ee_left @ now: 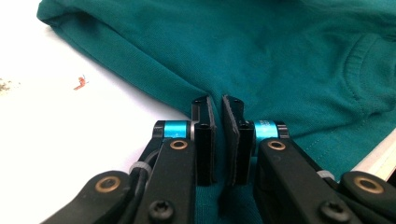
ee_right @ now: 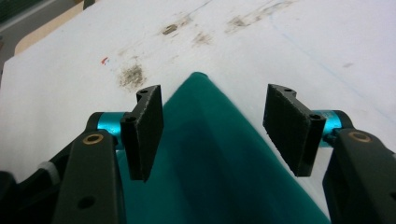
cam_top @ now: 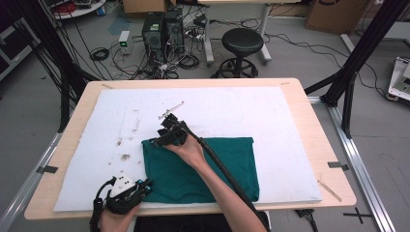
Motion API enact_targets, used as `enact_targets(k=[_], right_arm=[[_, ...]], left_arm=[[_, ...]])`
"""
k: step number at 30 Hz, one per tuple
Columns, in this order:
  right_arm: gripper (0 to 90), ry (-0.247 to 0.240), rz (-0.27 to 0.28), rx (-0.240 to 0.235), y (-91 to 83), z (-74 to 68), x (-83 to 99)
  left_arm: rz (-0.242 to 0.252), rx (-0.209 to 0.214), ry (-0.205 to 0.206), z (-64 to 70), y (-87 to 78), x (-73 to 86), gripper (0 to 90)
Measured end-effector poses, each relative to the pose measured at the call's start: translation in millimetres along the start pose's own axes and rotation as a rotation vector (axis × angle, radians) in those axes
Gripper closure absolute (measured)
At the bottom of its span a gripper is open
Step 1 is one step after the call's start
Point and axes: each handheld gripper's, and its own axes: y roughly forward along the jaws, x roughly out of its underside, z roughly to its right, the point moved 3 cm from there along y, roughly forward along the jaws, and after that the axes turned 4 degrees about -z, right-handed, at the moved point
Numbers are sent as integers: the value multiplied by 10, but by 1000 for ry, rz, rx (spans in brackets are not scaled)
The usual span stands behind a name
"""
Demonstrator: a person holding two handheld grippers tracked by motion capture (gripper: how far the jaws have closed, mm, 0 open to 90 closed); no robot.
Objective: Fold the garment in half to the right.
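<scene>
Fingers point(ee_right: 144, 130) of the right gripper point(cam_top: 170, 134) are spread wide, nothing between them; they straddle the far left corner of the green garment point(cam_top: 203, 166), which pokes up as a smooth teal point in the middle of the right gripper view. Left gripper point(cam_top: 126, 192) sits at lower left of the high view by the garment's near left corner; its pads point(ee_left: 209, 135) are nearly together with a thin slit between, over the knit fabric near a folded edge, but I cannot tell whether any cloth is actually pinched. Garment lies folded flat, roughly rectangular, centre to lower centre of the high view, on a white foam sheet point(cam_top: 270, 116) that covers most of the pale wooden table point(cam_top: 329, 145). Sheet is matte, with brown smudges point(cam_top: 124, 157) left of the garment and a small red fleck point(ee_left: 81, 83) at left in the left gripper view. Right forearm and the thick black cable point(cam_top: 227, 174) run diagonally across the garment. Beyond the table at the top of the frame: black round stool point(cam_top: 241, 42), PC towers point(cam_top: 162, 29), tangled floor cables, cardboard boxes; black frame struts at both sides.
</scene>
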Motion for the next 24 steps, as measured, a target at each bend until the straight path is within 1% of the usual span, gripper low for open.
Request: enact_targets(k=[2,5,9,14,17,21,23,24], right_arm=[[409,4,-16,-4,62,-23,-15],[415,-6,-28,-11,144,-45,-41],[415,-22,-56,5,221,-83,-79],[442,-23,-63,13,294,-100,-117],[485,-24,-70,25,332,-102,-133],[541,-23,-81,21,374,-75,-127],[571,-24,-88,26,383,-77,-123],[590,-37,-88,35,385,-80,-124]], left_arm=[[-1,-3,2,3,-1,2,834],[-1,-2,4,4,-1,1,836],[1,-1,0,1,-1,3,837],[5,-3,0,3,0,6,836],[5,-3,2,4,0,7,836],[7,1,1,1,0,10,836],[8,1,1,0,0,10,837],[9,1,0,0,0,11,836]])
